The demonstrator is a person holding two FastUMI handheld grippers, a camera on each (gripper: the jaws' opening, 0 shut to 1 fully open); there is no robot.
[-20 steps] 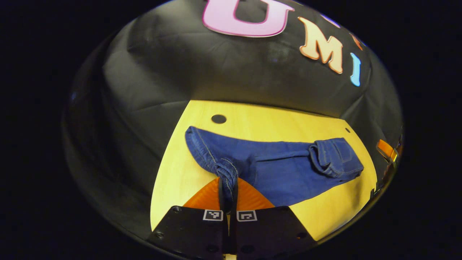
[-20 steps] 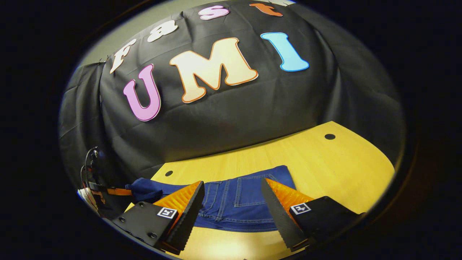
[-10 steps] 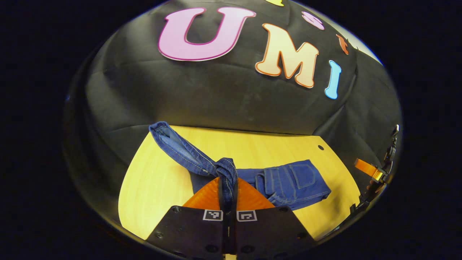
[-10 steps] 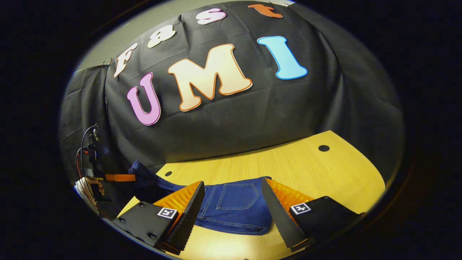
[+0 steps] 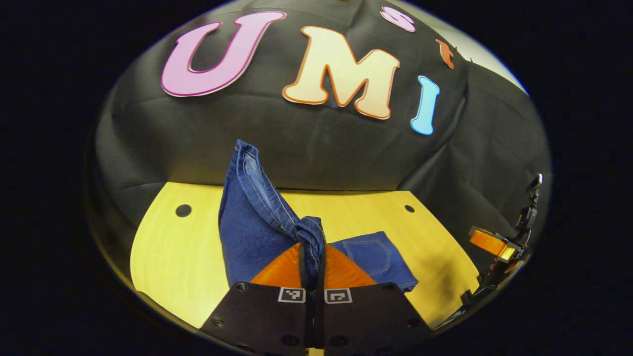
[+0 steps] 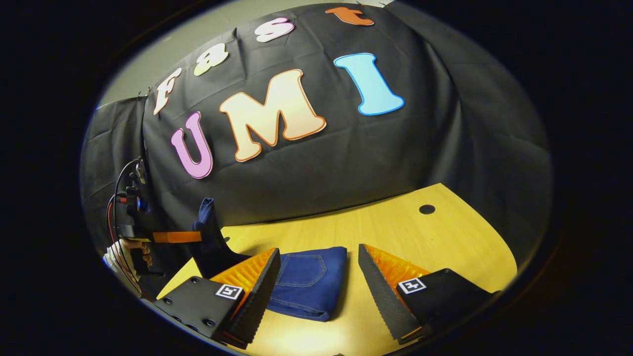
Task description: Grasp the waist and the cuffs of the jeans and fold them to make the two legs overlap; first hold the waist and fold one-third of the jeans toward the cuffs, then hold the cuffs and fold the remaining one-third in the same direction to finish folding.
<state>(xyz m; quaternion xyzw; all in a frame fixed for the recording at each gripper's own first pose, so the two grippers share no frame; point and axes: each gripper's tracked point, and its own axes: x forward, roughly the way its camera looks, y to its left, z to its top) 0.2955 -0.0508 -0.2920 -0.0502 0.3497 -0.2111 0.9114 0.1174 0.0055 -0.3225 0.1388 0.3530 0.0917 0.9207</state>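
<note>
The jeans (image 5: 252, 232) are partly hidden: in the left gripper view their lower edge is cut off behind the left gripper (image 5: 312, 264) and its body, and in the right gripper view one of the right gripper's fingers (image 6: 257, 291) covers the stretch where the lifted part meets the folded part, so how those two join cannot be made out. They are dark blue denim with pale stitching. One end is bunched into a thick knot of hem and pinched tight between the left gripper's two fingers, which are closed on it; from that pinch a broad flap rises upright, its top edge standing against the black cloth wall (image 5: 316, 148) behind. The rest lies folded flat on the table (image 5: 173, 252), to the right of the lifted flap in the left gripper view, showing a stitched back pocket (image 5: 373, 257). In the right gripper view the folded stack (image 6: 309, 282) sits on the table ahead of the right gripper (image 6: 316, 291), whose fingers are spread wide apart and touch nothing. To the left of the jeans in that view a hand (image 6: 129, 252) holds the other gripper with wires trailing; that part is small and dim. The table is pale yellow wood with dark round holes (image 5: 183, 210) near its far edge, just before the wall.
</note>
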